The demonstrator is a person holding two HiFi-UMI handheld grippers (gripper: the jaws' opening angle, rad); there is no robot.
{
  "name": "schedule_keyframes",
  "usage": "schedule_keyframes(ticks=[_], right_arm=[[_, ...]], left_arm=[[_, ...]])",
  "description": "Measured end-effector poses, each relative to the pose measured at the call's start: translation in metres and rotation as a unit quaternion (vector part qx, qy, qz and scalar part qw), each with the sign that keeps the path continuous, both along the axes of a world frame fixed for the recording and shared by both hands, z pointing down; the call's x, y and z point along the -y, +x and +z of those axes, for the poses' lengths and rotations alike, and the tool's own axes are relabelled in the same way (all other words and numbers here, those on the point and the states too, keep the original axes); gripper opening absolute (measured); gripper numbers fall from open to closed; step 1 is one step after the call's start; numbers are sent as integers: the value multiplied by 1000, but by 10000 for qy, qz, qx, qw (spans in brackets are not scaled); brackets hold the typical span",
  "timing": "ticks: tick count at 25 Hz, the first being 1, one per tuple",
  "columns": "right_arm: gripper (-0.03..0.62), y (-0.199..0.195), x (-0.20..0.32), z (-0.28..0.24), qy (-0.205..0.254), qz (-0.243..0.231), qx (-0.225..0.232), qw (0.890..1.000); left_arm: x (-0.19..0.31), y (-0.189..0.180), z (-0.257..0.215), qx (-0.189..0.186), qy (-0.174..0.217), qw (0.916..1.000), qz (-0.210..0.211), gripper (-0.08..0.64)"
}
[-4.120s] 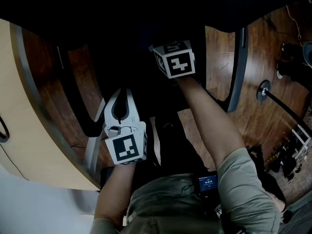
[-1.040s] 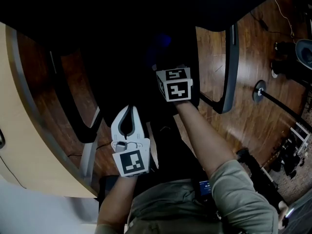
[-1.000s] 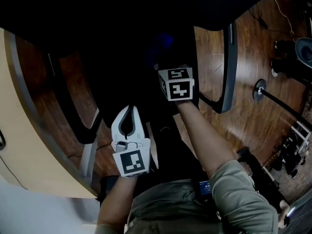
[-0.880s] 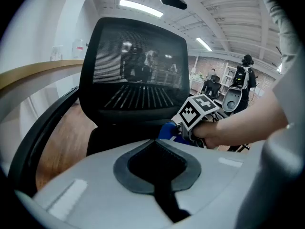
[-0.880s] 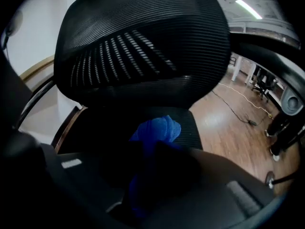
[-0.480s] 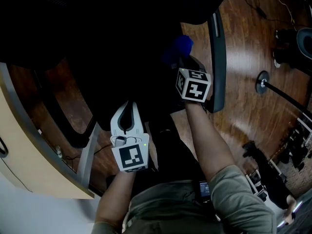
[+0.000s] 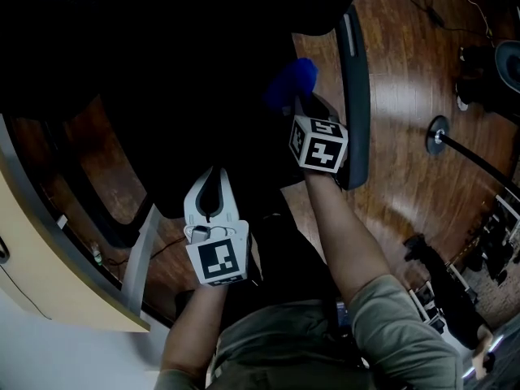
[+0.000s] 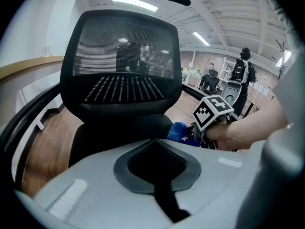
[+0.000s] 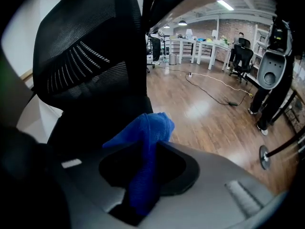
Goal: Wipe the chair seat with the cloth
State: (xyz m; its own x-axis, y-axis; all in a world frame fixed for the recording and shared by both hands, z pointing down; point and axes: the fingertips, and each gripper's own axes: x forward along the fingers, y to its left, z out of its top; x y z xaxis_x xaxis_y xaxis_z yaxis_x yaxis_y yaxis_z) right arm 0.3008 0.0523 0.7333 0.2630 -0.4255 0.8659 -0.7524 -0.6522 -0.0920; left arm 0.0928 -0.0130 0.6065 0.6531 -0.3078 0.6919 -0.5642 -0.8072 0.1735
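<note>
The black chair seat fills the upper head view, very dark. My right gripper is over the seat's right side, close to the right armrest, and is shut on the blue cloth. In the right gripper view the blue cloth hangs bunched between the jaws of the right gripper, in front of the mesh backrest. My left gripper hovers at the seat's front edge, shut and holding nothing. The left gripper faces the backrest and sees the cloth.
A light wooden desk edge curves along the left. The left armrest lies beside it. Wooden floor spreads to the right, with a round stand base and dark gear further right. People stand far off in the room.
My right gripper has slid right across the seat toward the right armrest, and the blue cloth now shows clearly ahead of it. The left gripper has barely moved.
</note>
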Motion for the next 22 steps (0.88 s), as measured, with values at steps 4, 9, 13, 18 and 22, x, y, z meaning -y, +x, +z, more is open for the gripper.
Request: schedule_keyframes(ticks=[4, 9, 13, 18, 22], right_arm=[[87, -5, 3, -9, 154, 72, -172, 9997], [87, -56, 47, -36, 431, -541, -163, 9975], [87, -128, 93, -51, 715, -1240, 10, 9897], [87, -226, 137, -55, 896, -2226, 242, 9705], [87, -288, 157, -50, 849, -2860, 386, 9537]], left_arm=[[5, -18, 0, 6, 57, 10000, -12, 6], [16, -70, -8, 72, 153, 9984, -547, 6], [21, -113, -17, 180, 256, 9967, -746, 6], [25, -163, -23, 167, 307, 9940, -1033, 6], [25, -197, -26, 130, 284, 9924, -1194, 6]])
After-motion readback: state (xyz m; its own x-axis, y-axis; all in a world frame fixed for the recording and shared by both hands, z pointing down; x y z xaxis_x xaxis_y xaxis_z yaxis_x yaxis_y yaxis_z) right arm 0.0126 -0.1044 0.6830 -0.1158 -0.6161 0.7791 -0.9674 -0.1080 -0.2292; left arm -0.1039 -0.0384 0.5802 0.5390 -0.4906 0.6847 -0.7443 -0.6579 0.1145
